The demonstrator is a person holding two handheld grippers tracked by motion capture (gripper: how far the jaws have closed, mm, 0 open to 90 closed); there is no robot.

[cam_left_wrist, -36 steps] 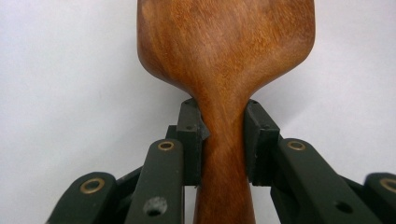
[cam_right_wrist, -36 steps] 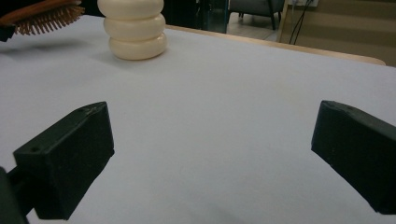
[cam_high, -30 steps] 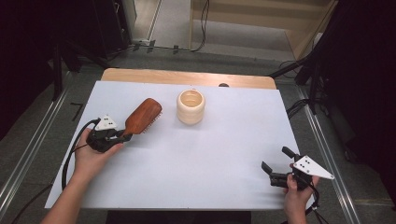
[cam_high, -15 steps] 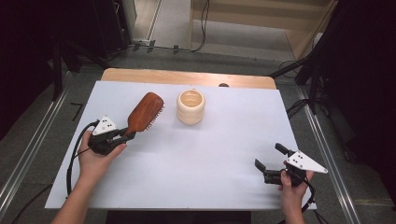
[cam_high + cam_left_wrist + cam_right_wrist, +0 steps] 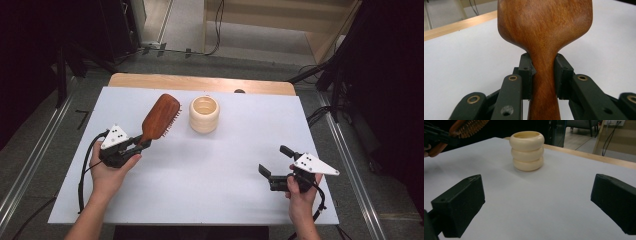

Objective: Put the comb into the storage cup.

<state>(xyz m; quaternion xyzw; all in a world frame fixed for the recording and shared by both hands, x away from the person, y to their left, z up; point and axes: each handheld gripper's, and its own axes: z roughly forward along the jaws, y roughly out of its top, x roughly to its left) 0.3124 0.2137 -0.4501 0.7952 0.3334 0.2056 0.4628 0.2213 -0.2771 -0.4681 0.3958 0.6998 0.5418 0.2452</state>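
Overhead, the left gripper (image 5: 142, 145) holds the wooden hairbrush (image 5: 160, 116) by its handle, head lifted just left of the cream ribbed cup (image 5: 204, 114); the right gripper (image 5: 274, 170) waits well apart, jaws spread, empty. Along the left jaws, they pinch only the narrow neck, so the brush could swivel. From the right gripper, bristles hang near the cup; a swing might topple it.

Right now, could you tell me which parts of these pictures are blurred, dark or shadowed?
High view: the white table is evenly lit, the surroundings dark. Left gripper view: the hairbrush is sharp, with a pale sheen on its wood. Right gripper view: the near black jaws are soft, the cream cup casts a faint shadow.
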